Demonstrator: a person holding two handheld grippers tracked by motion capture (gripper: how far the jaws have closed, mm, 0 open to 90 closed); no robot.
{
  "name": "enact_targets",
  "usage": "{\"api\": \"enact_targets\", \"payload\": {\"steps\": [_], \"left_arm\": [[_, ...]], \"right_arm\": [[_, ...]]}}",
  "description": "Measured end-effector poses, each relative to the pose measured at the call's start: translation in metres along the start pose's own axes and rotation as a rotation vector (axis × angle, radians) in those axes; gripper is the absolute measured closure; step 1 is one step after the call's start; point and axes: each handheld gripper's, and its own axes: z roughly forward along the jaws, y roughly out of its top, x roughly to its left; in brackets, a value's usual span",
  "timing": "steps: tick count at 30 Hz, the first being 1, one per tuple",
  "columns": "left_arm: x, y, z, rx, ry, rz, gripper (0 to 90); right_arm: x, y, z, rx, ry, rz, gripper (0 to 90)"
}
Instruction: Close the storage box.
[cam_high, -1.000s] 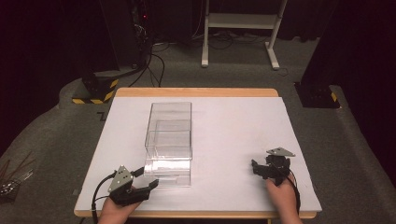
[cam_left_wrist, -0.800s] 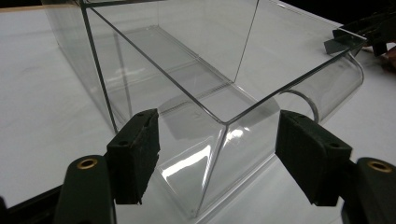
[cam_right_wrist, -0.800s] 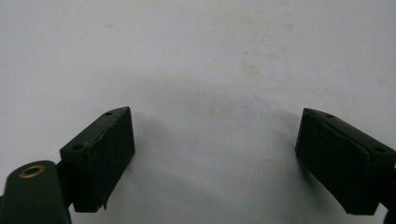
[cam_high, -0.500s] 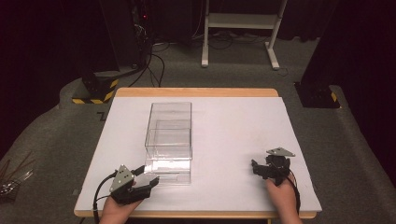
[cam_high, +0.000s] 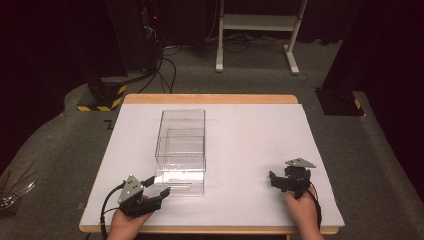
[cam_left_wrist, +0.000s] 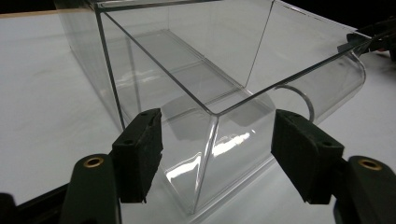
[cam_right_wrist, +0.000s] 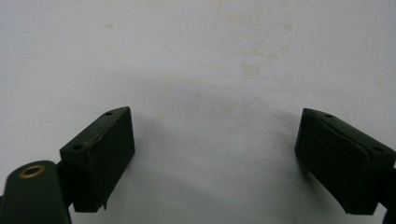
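A clear plastic box with an open top stands on the white table, left of centre. In the left gripper view the box's near corner lies between the wide-apart jaws. My left gripper is open at the box's near left corner, close to it but not closed on it. The left gripper has black pads on either side of that corner. My right gripper rests open near the table's front right, far from the box. The right gripper looks down on bare white tabletop.
A wooden edge borders the table at the back. Beyond it on the grey floor are a white stand, cables, and black-and-yellow striped feet. A dark post base sits at the right.
My left gripper has crept forward and to the right, nearer the box's near left corner. The right gripper has stayed put.
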Motion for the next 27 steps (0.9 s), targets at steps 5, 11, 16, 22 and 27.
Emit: {"api": "enact_targets", "payload": {"steps": [5, 11, 16, 22, 27], "left_arm": [[0.000, 0.001, 0.002, -0.005, 0.006, -0.008, 34.4], [0.002, 0.003, 0.005, -0.003, 0.011, -0.024, 35.2], [0.006, 0.006, 0.010, 0.005, 0.033, -0.034, 34.0], [0.010, 0.009, 0.016, 0.011, 0.086, -0.050, 22.8], [0.014, 0.012, 0.021, 0.017, 0.108, -0.053, 17.8]], "right_arm": [[0.000, 0.000, 0.000, 0.000, 0.000, 0.000, 11.9], [0.000, 0.000, 0.000, -0.001, 0.000, -0.001, 11.9], [0.000, 0.000, 0.000, 0.000, 0.000, 0.000, 11.9], [0.000, 0.000, 0.000, 0.000, 0.000, 0.000, 11.9], [0.000, 0.000, 0.000, 0.000, 0.000, 0.000, 11.9]]}}
